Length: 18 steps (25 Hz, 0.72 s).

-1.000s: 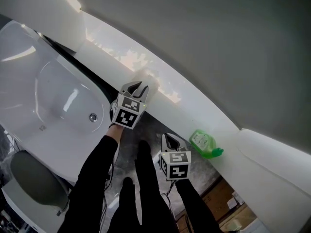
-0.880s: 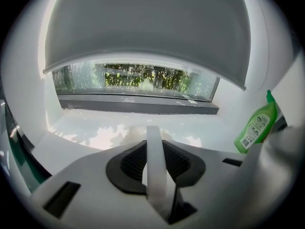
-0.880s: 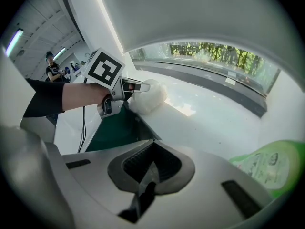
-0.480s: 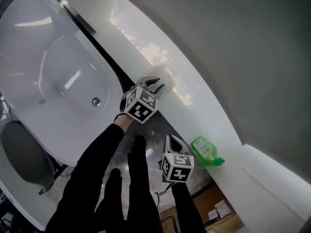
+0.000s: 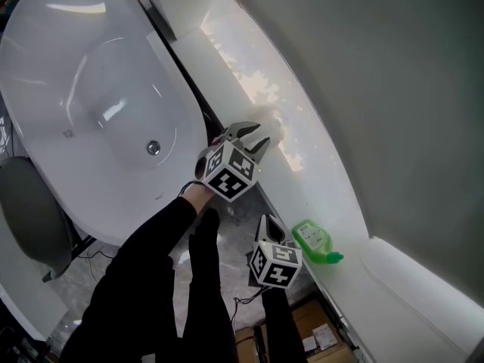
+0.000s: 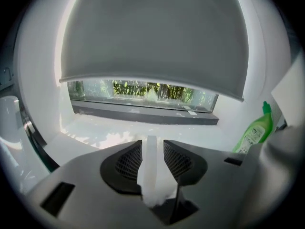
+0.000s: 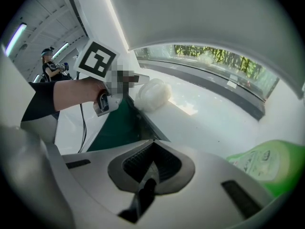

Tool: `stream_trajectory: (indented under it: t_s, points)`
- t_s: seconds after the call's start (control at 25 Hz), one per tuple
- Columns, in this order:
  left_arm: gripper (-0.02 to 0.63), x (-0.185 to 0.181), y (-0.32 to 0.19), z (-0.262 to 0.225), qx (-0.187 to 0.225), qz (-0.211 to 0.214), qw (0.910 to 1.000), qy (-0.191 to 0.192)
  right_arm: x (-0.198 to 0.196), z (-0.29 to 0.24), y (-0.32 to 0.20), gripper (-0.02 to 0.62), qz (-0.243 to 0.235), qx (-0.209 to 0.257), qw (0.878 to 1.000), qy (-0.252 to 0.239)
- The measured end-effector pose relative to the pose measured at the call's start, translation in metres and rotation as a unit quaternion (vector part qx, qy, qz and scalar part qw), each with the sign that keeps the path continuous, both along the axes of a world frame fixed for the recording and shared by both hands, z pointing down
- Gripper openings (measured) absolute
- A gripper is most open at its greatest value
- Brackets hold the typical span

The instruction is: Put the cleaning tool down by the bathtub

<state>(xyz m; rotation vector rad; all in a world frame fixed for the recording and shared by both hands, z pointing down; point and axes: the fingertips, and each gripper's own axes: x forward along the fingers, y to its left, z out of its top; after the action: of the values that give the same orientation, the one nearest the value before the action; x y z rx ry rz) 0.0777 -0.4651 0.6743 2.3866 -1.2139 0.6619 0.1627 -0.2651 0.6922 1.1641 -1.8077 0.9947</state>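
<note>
Closest in, at the bottom middle of the head view, the right gripper (image 5: 266,225) is pointed down. Its fingers are closed on nothing, which its own view confirms: the two fingers meet at one tip. Just to its right a green bottle (image 5: 314,239) sits on the white ledge (image 5: 318,165).

A bit further up, dead centre of the head view, the left gripper (image 5: 253,136) is held over that same ledge. Its fingers have just been opening and now stand apart. The white cleaning tool (image 7: 153,95) is between them but doesn't look pinched, since a sliver of gap can be made out along one side in the left gripper view. In the right gripper view the tool shows at upper middle as a puffy white lump resting on the ledge at the left gripper's tip. That puts it just beside the dark gap that runs along the bathtub (image 5: 68,66), which fills the upper left of the head view.

So the put-down looks pretty much done, and backing the fingers straight off is probably all that's left.

Handling-wise, the tool is reckoned to be light and soft, more squashy than slippery, and nothing about it looks breakable. If it had to be grabbed again, the narrow middle would be the spot, with a gentle squeeze so it isn't flattened.

Farthest back, a low window (image 6: 152,90) with greenery is seen behind the ledge.
</note>
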Motion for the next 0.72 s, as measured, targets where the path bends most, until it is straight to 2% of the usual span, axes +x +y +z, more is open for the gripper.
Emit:
stream_trajectory:
  t_s: [0.16,0.4,0.56,0.72]
  points:
    - [0.135,0.0,0.018,-0.043,0.027,-0.01,0.9989,0.036,-0.004,-0.012,-0.001,0.0,-0.003,0.01,1.0,0.001]
    - [0.129,-0.004,0.062,-0.08,0.024,-0.009,0.9982,0.054,-0.018,-0.04,0.0,0.0,-0.017,0.03,0.999,-0.005]
    - [0.081,-0.018,0.091,-0.098,0.015,-0.029,0.9971,0.069,-0.027,-0.058,0.004,0.0,-0.032,0.042,0.999,-0.004]
    - [0.029,-0.039,0.118,-0.117,0.015,-0.048,0.9964,0.068,-0.036,-0.079,0.01,0.001,-0.038,0.056,0.998,-0.003]
